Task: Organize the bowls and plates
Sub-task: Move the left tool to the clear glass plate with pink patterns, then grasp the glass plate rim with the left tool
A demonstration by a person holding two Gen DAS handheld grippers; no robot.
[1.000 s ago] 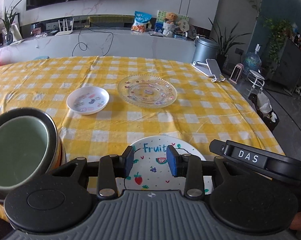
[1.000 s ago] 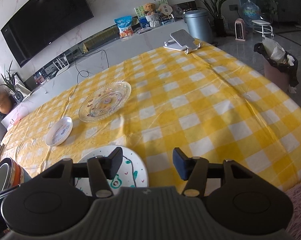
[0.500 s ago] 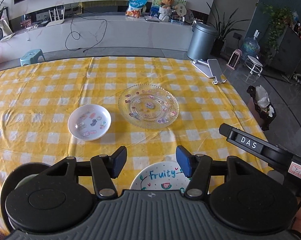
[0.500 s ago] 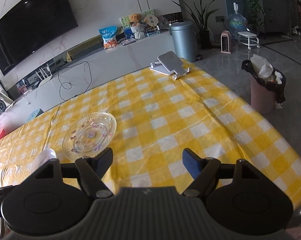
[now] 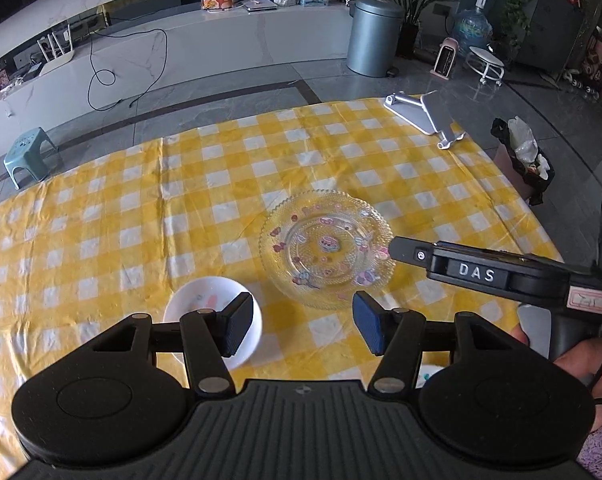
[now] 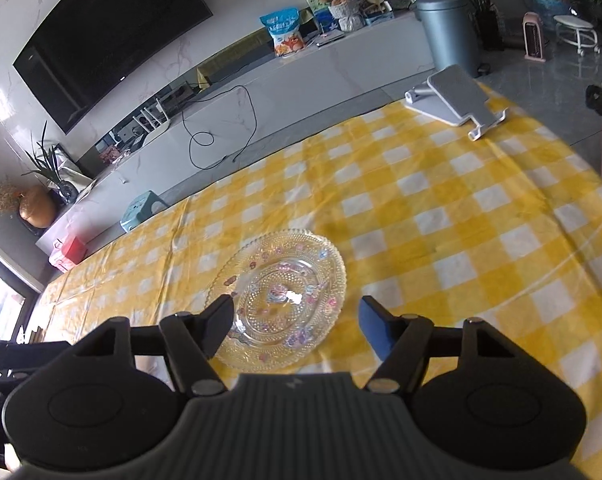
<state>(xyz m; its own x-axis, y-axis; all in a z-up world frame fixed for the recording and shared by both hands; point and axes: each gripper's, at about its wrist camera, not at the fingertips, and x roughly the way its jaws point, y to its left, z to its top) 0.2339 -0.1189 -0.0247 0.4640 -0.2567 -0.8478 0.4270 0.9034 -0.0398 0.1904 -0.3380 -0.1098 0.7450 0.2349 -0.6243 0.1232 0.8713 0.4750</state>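
A clear glass plate (image 5: 327, 248) with small pastel stickers lies flat on the yellow checked tablecloth (image 5: 101, 240). A small white dish (image 5: 205, 300) sits to its left, partly behind my left gripper's fingers. My left gripper (image 5: 303, 322) hangs open above the cloth between the two, holding nothing. My right gripper (image 6: 297, 320) hovers over the near half of the glass plate (image 6: 285, 300). Its jaws are closing, apart from the plate and with nothing pressed between them. Its black body (image 5: 477, 272) reaches over the plate's right rim, held by a hand (image 5: 581, 360).
A grey folding stand (image 5: 425, 116) rests at the table's far right corner. Beyond the far edge are a teal stool (image 5: 25, 156), a grey bin (image 5: 375, 36) and a long white console. A bag-lined waste bin (image 5: 521, 156) stands by the right edge.
Both grippers have travelled forward over the table to the glass plate. The stacked bowls and the Fruity plate have dropped out of view. The left jaws have widened.
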